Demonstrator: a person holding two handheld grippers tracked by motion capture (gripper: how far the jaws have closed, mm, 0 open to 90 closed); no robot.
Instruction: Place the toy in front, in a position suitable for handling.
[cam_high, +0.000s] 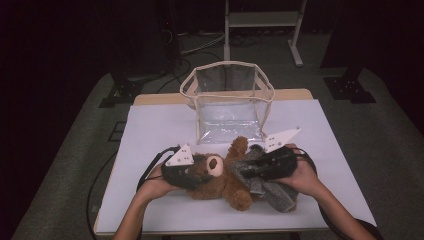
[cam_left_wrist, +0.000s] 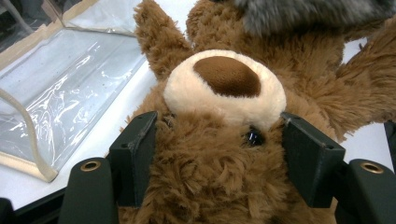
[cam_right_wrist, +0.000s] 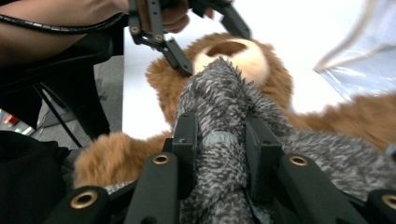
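A brown teddy bear (cam_high: 225, 182) lies on its back on the white table (cam_high: 150, 130), head toward the left. My left gripper (cam_high: 202, 172) is shut on the bear's head. In the left gripper view its jaws (cam_left_wrist: 219, 128) press both sides of the head just below the cream muzzle (cam_left_wrist: 224, 88). A grey fuzzy cloth (cam_high: 275, 192) lies over the bear's body. My right gripper (cam_high: 245, 170) is shut on a bunched fold of that cloth (cam_right_wrist: 219, 93), and its jaws (cam_right_wrist: 219, 126) point at the bear's muzzle (cam_right_wrist: 243, 56). The left gripper (cam_right_wrist: 212, 49) shows beyond it.
A clear plastic bag with cream trim (cam_high: 227, 97) stands open at the back of the table, just behind the bear. It shows as bag (cam_left_wrist: 70, 88) and bag (cam_right_wrist: 364, 51) in the gripper views. Dark floor, cables and a stand surround the table.
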